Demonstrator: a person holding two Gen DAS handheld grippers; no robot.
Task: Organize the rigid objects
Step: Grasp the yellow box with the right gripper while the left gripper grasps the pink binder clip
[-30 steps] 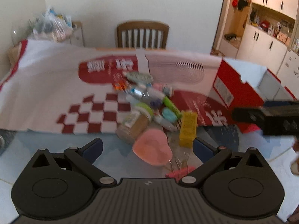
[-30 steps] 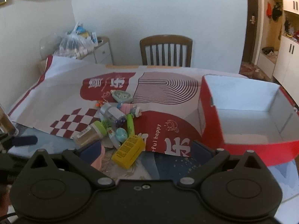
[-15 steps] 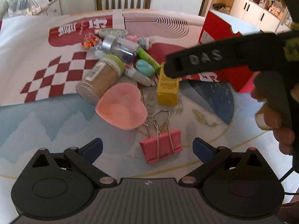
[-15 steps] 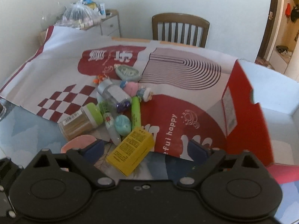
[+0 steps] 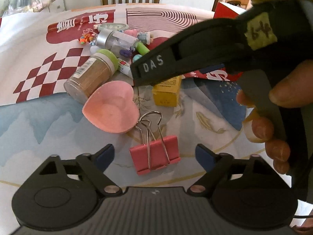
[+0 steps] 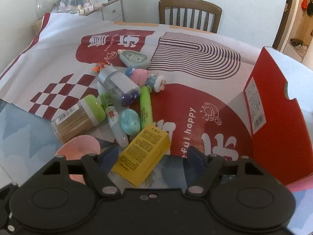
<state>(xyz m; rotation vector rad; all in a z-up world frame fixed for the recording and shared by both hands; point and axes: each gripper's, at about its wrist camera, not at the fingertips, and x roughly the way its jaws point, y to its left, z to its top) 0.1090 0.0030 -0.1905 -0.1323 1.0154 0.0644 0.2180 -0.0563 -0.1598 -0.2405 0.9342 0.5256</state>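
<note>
A pile of small objects lies on the table. In the left wrist view my left gripper (image 5: pixel 154 153) is open, its blue pads either side of a pink binder clip (image 5: pixel 155 156). Beyond it lie a pink heart-shaped dish (image 5: pixel 111 105), a toothpick jar (image 5: pixel 92 74) and a yellow box (image 5: pixel 167 92). In the right wrist view my right gripper (image 6: pixel 151 155) is open, its pads astride the yellow box (image 6: pixel 143 154). A red cardboard box (image 6: pixel 273 115) stands to the right. The right gripper's body (image 5: pixel 195 58) crosses the left wrist view.
A green highlighter (image 6: pixel 145 105), a clear bottle (image 6: pixel 119 82), a teal case (image 6: pixel 131 122), a glue stick (image 6: pixel 114 120) and small figurines (image 6: pixel 145 76) fill the pile. A red-and-white paper sheet (image 6: pixel 58 58) covers the table. A wooden chair (image 6: pixel 189 13) stands behind.
Both grippers have dropped and moved in toward the pile. The binder clip now sits between my left pads and the yellow box between my right pads.
</note>
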